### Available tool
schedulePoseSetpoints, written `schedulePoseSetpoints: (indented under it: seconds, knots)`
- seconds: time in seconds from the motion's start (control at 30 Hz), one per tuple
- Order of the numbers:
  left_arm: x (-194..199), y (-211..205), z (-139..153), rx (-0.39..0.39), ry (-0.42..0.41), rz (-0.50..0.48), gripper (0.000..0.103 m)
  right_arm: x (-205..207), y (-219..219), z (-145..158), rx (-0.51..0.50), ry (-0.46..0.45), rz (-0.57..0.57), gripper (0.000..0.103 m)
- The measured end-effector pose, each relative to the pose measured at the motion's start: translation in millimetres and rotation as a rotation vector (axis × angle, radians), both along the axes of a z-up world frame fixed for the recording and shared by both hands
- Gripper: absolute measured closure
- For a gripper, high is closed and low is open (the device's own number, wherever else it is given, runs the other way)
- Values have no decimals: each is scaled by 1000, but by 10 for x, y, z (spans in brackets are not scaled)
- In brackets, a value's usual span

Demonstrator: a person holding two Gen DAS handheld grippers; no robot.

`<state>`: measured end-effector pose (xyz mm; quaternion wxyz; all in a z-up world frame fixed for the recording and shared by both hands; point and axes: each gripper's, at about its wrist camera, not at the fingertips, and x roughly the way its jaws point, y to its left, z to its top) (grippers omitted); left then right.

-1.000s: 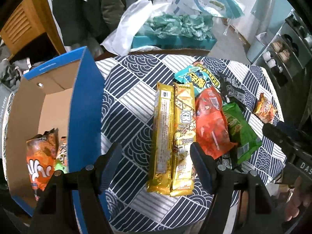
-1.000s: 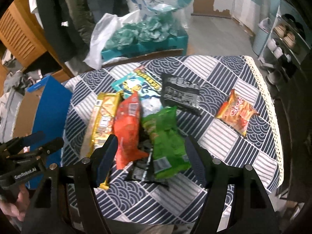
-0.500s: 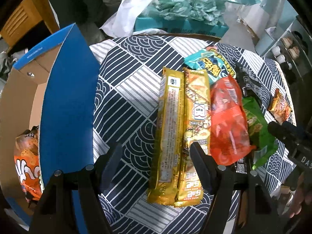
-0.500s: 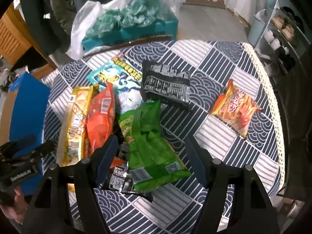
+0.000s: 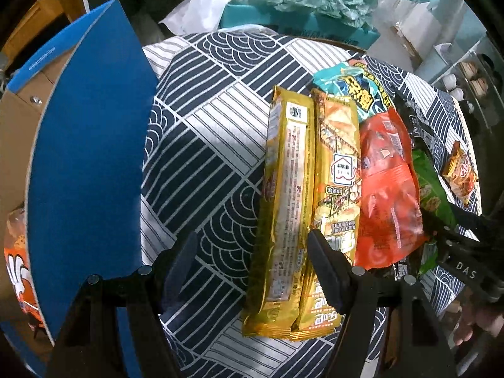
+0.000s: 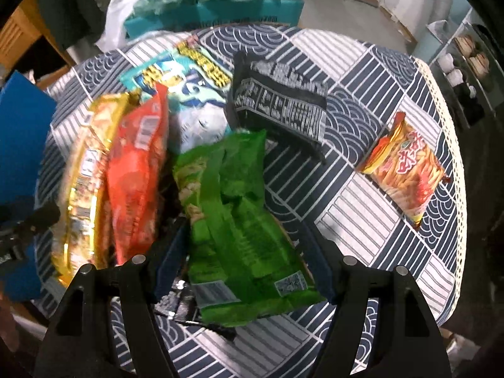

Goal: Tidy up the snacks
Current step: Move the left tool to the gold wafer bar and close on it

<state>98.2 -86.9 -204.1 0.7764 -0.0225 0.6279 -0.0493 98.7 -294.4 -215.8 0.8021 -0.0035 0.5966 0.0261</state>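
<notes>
Left wrist view had the left gripper (image 5: 252, 256) spread wide and empty over the gold packet (image 5: 285, 208), its long axis running straight ahead between the fingers, while the right gripper (image 6: 244, 249) gaped above the green bag (image 6: 239, 217).

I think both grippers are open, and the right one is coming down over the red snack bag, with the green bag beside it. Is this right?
Not quite. The right gripper is open over the green bag, not the red one; the red snack bag lies beside it, as the right wrist view shows. The left gripper is open too.
</notes>
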Motion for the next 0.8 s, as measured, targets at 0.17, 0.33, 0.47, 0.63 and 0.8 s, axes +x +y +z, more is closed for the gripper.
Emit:
schedulePoseSetpoints:
  seconds: [0.17,0.33,0.47,0.63,0.8]
  knots:
    - [4,-61,-65,9,11,-14,29,-15,38,-25,-16,-4,33,39]
    - [38,-117,-132,18,16,-21,29,-37,54,-10,-23,-8,40,49]
    - [50,-145,-228,34,31,-24,28,-74,-21,83,-21,-22,9,53]
    - [31,-243,-237,65,-8,-59,31,-96,-54,210,9,-58,5,53]
    - [12,-317,-224,25,-13,-86,68,-101,-38,304,16,-88,6,54]
